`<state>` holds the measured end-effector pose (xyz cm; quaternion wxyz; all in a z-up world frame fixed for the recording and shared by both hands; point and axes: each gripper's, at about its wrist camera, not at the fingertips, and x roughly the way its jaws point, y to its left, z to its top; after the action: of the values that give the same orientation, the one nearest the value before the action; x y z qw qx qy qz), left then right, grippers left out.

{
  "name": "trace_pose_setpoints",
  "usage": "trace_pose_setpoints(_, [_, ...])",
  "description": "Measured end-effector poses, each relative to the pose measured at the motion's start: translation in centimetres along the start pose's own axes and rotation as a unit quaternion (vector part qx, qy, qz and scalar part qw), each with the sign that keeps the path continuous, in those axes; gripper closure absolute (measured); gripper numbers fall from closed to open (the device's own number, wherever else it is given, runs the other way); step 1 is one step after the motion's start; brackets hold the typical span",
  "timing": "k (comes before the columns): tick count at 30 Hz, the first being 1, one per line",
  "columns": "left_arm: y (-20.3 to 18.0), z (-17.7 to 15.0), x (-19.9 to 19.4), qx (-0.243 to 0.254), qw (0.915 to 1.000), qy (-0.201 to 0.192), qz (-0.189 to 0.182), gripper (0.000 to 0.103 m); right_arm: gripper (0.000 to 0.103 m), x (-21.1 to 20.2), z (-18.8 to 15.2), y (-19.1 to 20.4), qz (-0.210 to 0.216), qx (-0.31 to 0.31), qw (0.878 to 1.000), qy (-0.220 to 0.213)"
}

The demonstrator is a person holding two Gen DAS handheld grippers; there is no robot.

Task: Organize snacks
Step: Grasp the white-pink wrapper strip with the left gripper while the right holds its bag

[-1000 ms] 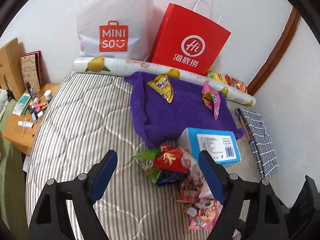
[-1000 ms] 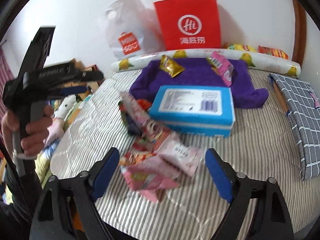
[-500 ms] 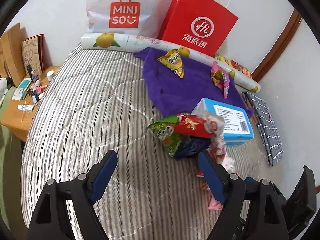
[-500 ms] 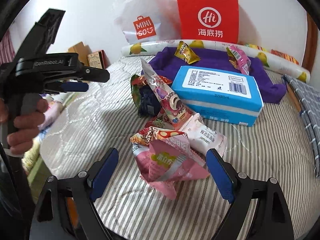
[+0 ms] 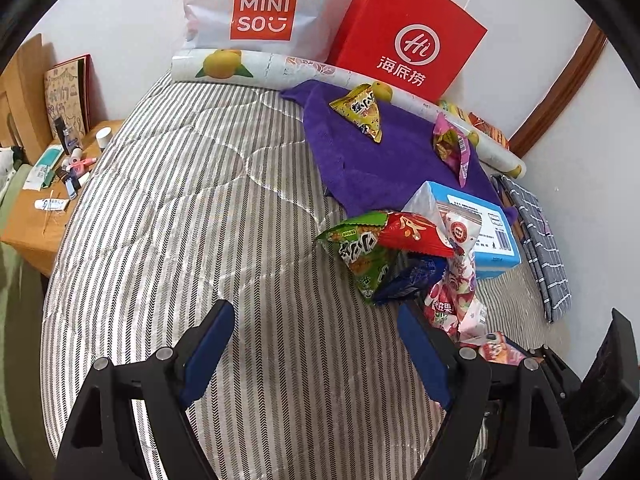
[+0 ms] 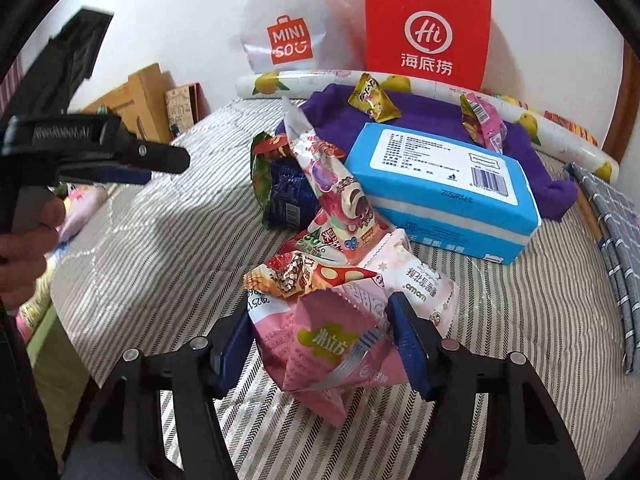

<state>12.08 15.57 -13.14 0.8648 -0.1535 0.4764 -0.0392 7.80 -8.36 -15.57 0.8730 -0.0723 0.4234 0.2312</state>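
Right wrist view: right gripper point(image 6: 322, 344) brackets pink snack packet point(image 6: 320, 340), pinch unconfirmed. Left gripper point(image 5: 316, 348) spread, empty over bed; snack pile point(image 5: 400, 256) at 2 o'clock.

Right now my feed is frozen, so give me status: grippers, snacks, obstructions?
Left gripper open over striped mattress. Right gripper closing around pink triangular snack packet. Blue tissue pack behind snack pile, not blocking.

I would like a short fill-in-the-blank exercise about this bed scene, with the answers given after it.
1. The right gripper has its fingers around a ____ snack packet.
2. The left gripper is ____, holding nothing.
3. The yellow packet lies on the ____ cloth.
4. The blue box has a white ____ on top.

Answers: pink; open; purple; label
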Motion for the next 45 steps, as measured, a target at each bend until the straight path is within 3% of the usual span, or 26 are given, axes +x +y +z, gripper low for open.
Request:
trace_pose_setpoints(8, [-0.6, -0.1, 0.0, 0.001, 1.0000, -0.003, -0.008, 0.021, 0.041, -3.3, 0.9, -1.3, 0.008, 0.025, 0.999, -0.036])
trace_pose_setpoints(17, [-3.7, -0.2, 0.8, 0.027, 0.9992, -0.004, -0.029, 0.021, 0.041, -5.5, 0.6, -5.6, -0.021, 0.074, 0.996, -0.053])
trace_pose_setpoints(25, [-7.9, 0.0, 1.8, 0.058, 0.9970, -0.004, -0.051, 0.021, 0.041, -5.8, -0.4, -9.1, -0.055, 0.092, 0.993, -0.051])
trace_pose_setpoints(34, [-11.1, -0.3, 3.9, 0.056, 0.9961, 0.006, -0.067, 0.023, 0.041, -5.6, -1.5, -12.0, -0.047, 0.113, 0.991, -0.045])
trace_pose_setpoints(43, [-12.4, 0.1, 5.8, 0.038, 0.9967, 0.015, -0.071, 0.041, 0.041, -5.3, -2.5, -13.5, -0.043, 0.123, 0.991, -0.041])
trace_pose_setpoints(45, [-12.6, 0.1, 6.2, 0.039, 0.9963, 0.019, -0.074, 0.050, 0.041, -5.3, -2.7, -13.8, -0.042, 0.125, 0.990, -0.040])
